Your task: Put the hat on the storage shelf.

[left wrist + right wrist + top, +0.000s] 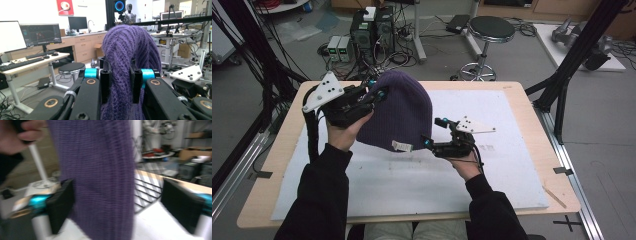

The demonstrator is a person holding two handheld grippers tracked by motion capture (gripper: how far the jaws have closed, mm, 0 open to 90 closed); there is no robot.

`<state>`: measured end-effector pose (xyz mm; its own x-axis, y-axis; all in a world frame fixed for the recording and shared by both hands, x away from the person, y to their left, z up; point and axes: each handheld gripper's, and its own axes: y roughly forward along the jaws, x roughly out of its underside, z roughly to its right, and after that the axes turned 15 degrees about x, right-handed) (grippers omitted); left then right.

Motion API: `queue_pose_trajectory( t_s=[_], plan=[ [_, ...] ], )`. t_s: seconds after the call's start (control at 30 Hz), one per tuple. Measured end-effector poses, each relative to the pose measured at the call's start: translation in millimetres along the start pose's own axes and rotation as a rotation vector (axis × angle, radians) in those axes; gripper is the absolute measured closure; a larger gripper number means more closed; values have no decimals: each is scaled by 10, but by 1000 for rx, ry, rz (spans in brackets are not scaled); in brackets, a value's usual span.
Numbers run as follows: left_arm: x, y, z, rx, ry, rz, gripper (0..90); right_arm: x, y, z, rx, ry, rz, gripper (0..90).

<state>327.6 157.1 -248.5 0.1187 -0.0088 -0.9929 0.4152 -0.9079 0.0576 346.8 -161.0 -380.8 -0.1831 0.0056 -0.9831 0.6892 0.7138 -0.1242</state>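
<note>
Purple knit beanie (pixel 399 112) hanging over the white mat (pixel 492 185) toward 12 o'clock, a fold pinched tight in the left gripper (pixel 379 95). Right gripper (pixel 428 142) at the hem's 4 o'clock, jaws wide, not pressing the fabric.

Robotics lab: humanoid robot (pixel 129 13), monitors (pixel 40 33)

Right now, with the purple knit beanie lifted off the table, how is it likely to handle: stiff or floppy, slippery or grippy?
Probably floppy: the beanie hangs draped from the left gripper, its fabric bunched between the shut jaws. Likely light, since one pinch holds it up. The ribbed knit looks grippy, not slippery. The right gripper stands open around its lower edge.
</note>
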Motion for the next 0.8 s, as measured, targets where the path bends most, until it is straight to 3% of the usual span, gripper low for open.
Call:
queue_pose_trajectory(
  t_s=[0.07, 0.1, 0.27, 0.47, 0.53, 0.63, 0.8],
  plan=[
    [4, -11, -14, -6, -1, -1, 770, -3, 20, -25, -6, -12, -1, 275],
    [8, -24, -29, -10, -4, -2, 771, -6, 46, -76, 7, -37, -21, 402],
    [29, -101, -99, -24, -5, 1, 771, -20, 108, -142, -10, -60, -48, 784],
    [14, -209, -214, -53, 10, 4, 771, -120, 199, -226, 7, -114, -76, 826],
    [-25, -247, -266, -62, 13, 8, 771, -241, 268, -259, 25, -166, -71, 830],
    [-96, -291, -360, -70, 26, 23, 770, -329, 302, -273, 36, -170, -69, 830],
    [-202, -306, -575, -99, 57, 19, 769, -565, 468, -289, 96, -211, -49, 830]
  ],
)
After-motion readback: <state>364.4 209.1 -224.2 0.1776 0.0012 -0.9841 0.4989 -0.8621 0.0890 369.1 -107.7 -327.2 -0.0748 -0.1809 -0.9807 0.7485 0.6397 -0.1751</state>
